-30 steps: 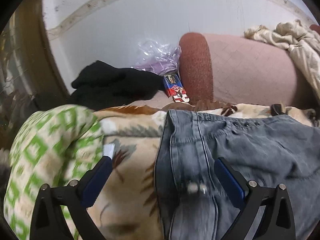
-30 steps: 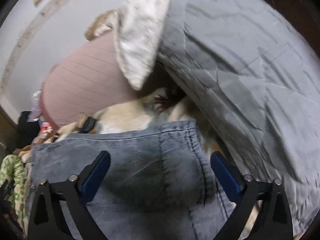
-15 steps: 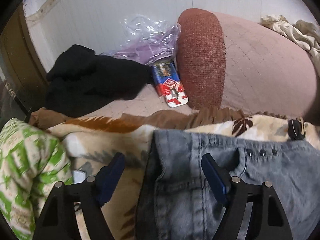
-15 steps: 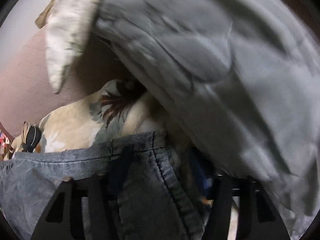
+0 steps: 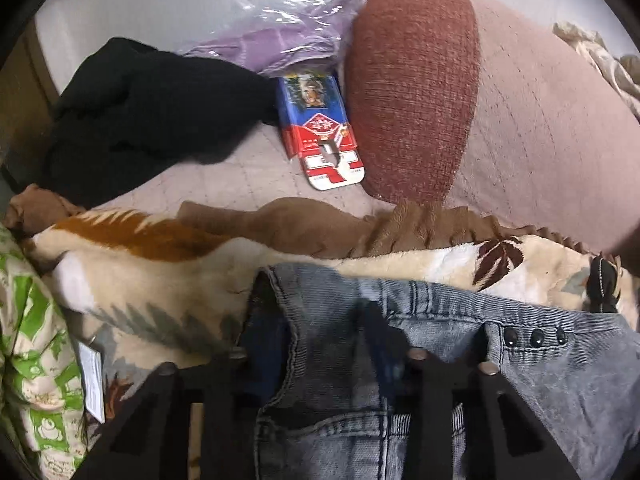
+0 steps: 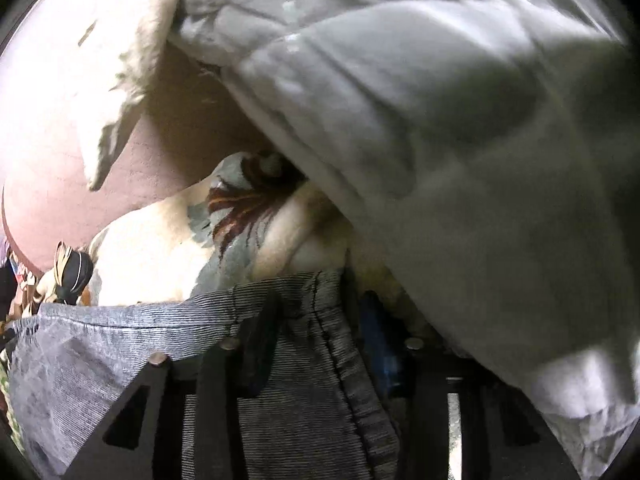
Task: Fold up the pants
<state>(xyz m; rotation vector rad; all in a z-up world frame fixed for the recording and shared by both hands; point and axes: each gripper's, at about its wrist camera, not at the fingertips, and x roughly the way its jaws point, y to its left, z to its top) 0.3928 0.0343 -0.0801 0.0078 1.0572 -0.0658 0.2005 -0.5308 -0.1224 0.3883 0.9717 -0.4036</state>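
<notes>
Faded blue-grey denim pants (image 5: 440, 360) lie flat on the cream leaf-print fleece blanket (image 5: 160, 280), filling the lower centre and right of the left wrist frame; left gripper (image 5: 320, 344) is closing its jaws on the waistband's left corner, denim between them. Right gripper (image 6: 316, 332), lower centre of the right wrist frame, is closing likewise on the waistband's other corner. Pinch all layers at both corners, no blanket pile, before lifting the 2 corners together.

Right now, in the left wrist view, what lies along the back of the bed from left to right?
Black garment → clear plastic bag with purple cloth → red and blue carton → reddish-brown bolster end → pink bolster body → cream crumpled cloth.
</notes>
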